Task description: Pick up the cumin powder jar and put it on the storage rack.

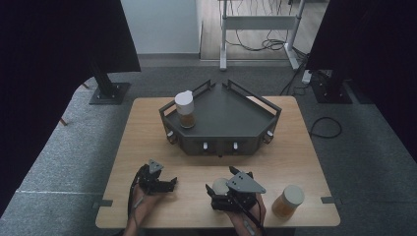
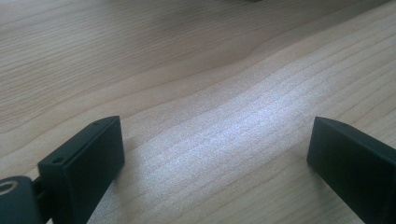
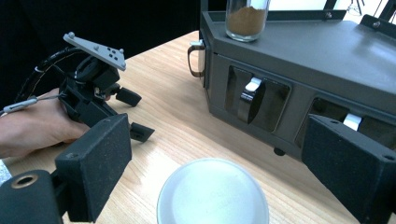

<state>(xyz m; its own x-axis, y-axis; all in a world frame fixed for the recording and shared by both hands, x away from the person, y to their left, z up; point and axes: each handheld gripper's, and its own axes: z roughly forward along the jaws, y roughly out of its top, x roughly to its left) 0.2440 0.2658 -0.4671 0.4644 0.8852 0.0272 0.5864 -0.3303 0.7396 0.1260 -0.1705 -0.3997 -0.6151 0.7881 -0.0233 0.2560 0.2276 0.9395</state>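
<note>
White-lidded jar [image 3: 213, 192] stands on the table [image 1: 147, 147] in front of the dark angular rack [image 1: 221, 125], between the spread jaws of the right claw [image 1: 220, 192], which is open around it without touching. Left claw [image 1: 172, 185], also open and holding nothing, sits left of that jar, in front of the rack, over bare wood. Three jars in all: this one, a second [image 1: 288, 201] right of it near the table's front edge, and a third [image 1: 186, 109] on the rack's left part. Open table lies between rack and claws.
</note>
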